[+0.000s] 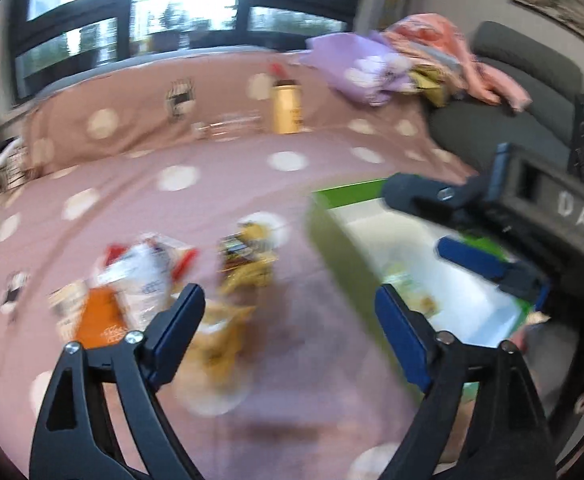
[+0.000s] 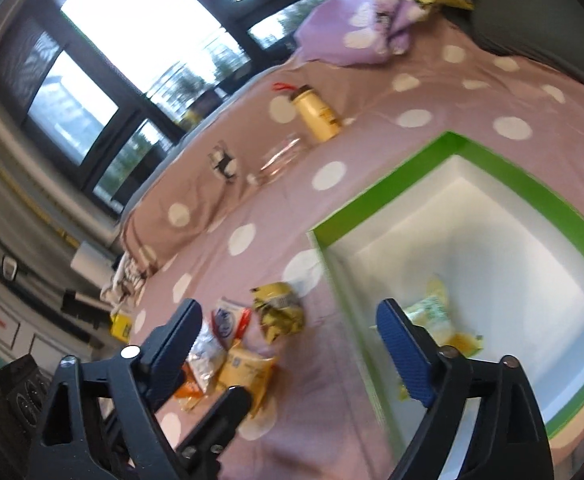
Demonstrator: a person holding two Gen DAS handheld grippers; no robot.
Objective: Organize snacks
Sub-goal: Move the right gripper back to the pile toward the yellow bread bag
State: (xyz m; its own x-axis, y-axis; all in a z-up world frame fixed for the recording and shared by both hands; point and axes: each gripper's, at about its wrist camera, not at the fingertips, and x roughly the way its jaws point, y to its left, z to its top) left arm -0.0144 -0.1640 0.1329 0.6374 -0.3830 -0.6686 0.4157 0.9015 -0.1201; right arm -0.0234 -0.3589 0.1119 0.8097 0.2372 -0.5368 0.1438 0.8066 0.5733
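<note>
Spreading across the whole scene, the pink dotted bedcover (image 2: 432, 92) serves as the work surface, soft and flat enough to lay everything out in reach. On it sits the green-rimmed box (image 2: 384, 192), open at the top with a white inside, likely placed there as the collecting bin. Two or so snack packets (image 2: 432, 312) already lie at its bottom, pale green and yellow. The loose snacks (image 2: 248, 344) wait in a small heap on the cover just beside the box's near wall, so each trip is short. A yellow bottle (image 2: 318, 114) stands farther back, apart from the job.

The right gripper (image 2: 288, 328) hangs over the box's near wall, jaws spread wide with nothing between them. The left gripper (image 1: 288, 312) points down between heap and box, likewise wide and empty, probably ready for the next packet.
</note>
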